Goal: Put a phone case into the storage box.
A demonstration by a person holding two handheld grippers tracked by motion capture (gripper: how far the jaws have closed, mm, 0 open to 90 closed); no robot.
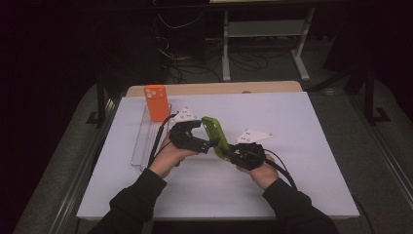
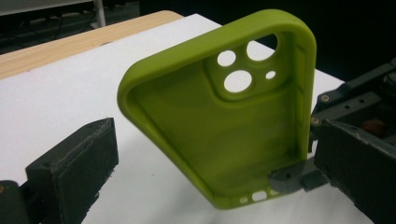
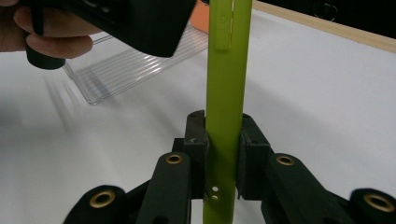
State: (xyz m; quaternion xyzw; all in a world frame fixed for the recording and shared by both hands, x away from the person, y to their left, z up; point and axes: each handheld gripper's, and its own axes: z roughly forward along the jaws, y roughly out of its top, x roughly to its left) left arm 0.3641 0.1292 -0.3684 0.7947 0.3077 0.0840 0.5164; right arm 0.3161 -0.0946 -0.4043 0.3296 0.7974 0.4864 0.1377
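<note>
Two dark sleeves (image 1: 141,197) come in from the near edge of the high view, each hand with a gripper. Between them is the green phone case (image 1: 217,137), held up above the white counter (image 1: 302,146), near its middle. In the right gripper view the case (image 3: 225,98) stands upright and edge-on, and the right gripper (image 3: 223,154) is clamped on its lower end, one pad pressing on each side.

From the left gripper view the hollow inside of the case (image 2: 219,121) faces the camera, with the camera holes at the top. The left gripper (image 2: 205,163) has its jaws wide apart: the case stands between them, close to the right-hand jaw, but I cannot tell if it touches; the other jaw is well apart from it. In the high view the left gripper (image 1: 192,138) is just left of the case and the right gripper (image 1: 243,153) is at its near right end.

Farther left lies a clear plastic tray (image 1: 142,141) on the counter, and an orange phone case (image 1: 157,102) stands upright at the tray's far end. A wooden strip (image 1: 214,88) runs along the far edge of the counter.
</note>
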